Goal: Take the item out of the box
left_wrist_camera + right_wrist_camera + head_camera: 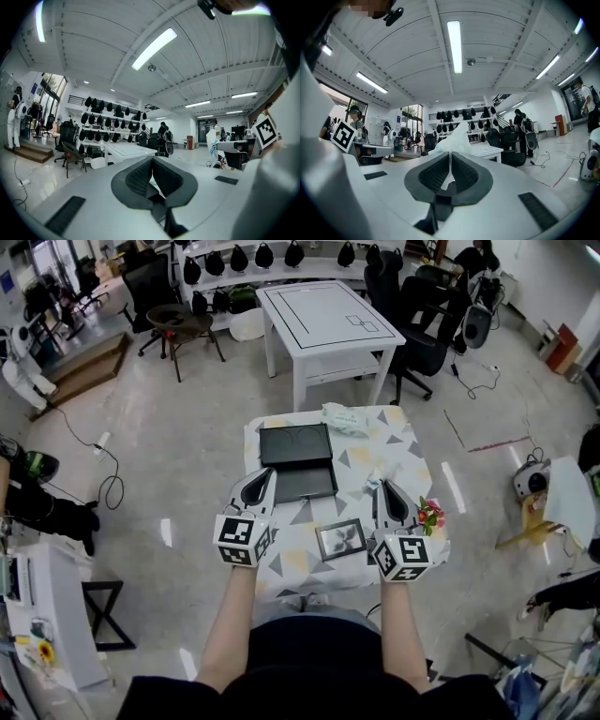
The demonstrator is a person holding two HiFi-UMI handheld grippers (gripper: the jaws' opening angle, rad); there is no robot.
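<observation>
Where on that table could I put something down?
Bare cloth: right of the black box, below the wipes packet, and at the near edge left of the picture frame. Crowded between frame and flowers, where the right gripper grips a tissue.

Surroundings: cloth-covered work table in an open workshop floor.
Triangle-print tablecloth (403,442) over the small table. On it, a soft pale packet (345,418) at the far edge, 12 o'clock, possibly wipes. Small bunch of red and yellow flowers (431,515) at 4 o'clock, on the cloth's edge. Beyond, white table (328,320) at 12 o'clock; black office chair (422,324) at 1 o'clock; brown chair (183,324) at 11 o'clock. Black cable (103,474) looped on the floor, 9 o'clock.
</observation>
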